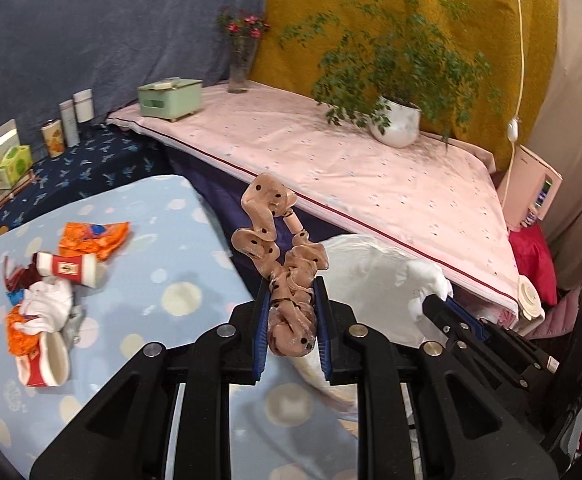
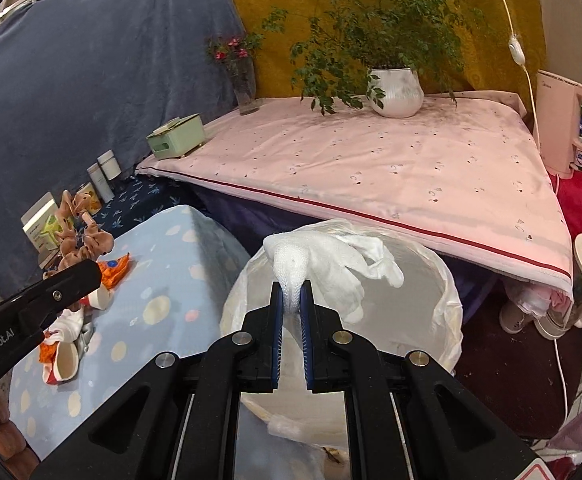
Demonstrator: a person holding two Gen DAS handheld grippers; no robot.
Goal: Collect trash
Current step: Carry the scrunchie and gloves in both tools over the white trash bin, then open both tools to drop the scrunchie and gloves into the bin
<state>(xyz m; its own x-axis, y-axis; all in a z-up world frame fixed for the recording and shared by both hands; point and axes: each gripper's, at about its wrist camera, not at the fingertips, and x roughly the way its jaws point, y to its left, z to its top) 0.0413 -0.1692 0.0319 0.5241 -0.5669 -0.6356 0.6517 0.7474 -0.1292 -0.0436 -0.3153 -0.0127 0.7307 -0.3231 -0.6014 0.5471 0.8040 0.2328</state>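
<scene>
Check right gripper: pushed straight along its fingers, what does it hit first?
Likely the white-lined trash bin: the right gripper, shut on a white glove, points into its opening. Depth is uncertain.

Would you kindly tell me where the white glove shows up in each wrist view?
Left wrist: the white glove is right of centre, at the right gripper's tip.
Right wrist: centre, pinched between the right gripper's fingers, above the bag-lined bin.
Shared landmark: the potted plant.
</scene>
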